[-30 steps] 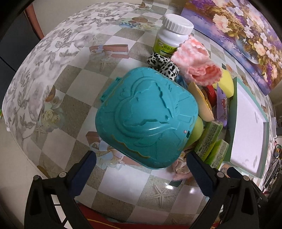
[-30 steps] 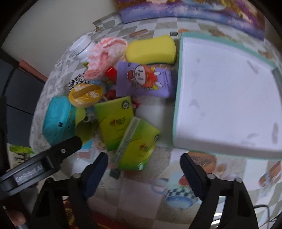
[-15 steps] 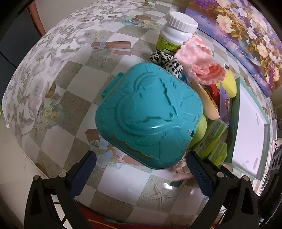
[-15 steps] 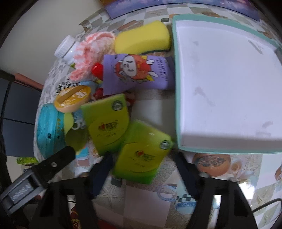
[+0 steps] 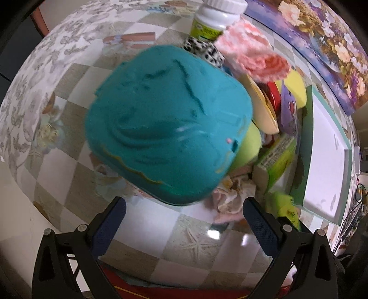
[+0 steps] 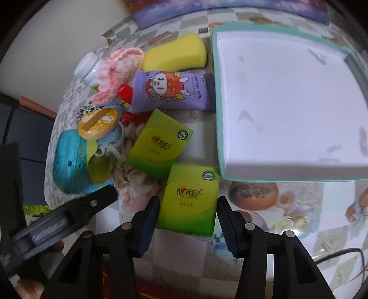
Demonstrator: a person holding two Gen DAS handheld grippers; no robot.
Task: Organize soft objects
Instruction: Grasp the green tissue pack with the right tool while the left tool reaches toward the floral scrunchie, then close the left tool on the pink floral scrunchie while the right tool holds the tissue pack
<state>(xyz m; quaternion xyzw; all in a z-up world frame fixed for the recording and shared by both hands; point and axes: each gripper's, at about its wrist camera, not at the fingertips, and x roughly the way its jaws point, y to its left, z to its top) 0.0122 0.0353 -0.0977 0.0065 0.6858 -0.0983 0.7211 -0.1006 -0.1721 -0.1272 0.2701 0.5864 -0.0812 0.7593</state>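
Observation:
My right gripper has its jaws on both sides of a green tissue pack, touching or nearly touching it, just left of the white tray. A second green tissue pack, a purple wipes pouch, a yellow sponge and a pink knitted cloth lie in a pile. My left gripper is open and empty just in front of a teal plastic case. A crumpled pale cloth lies beside the case.
A white-capped bottle, a spotted black-and-white item, a round wooden disc and red pieces sit in the pile. A floral board stands behind. The table edge runs along the left.
My right gripper has moved onto the nearer green tissue pack and its jaws have narrowed around it. My left gripper has moved closer to the teal case.

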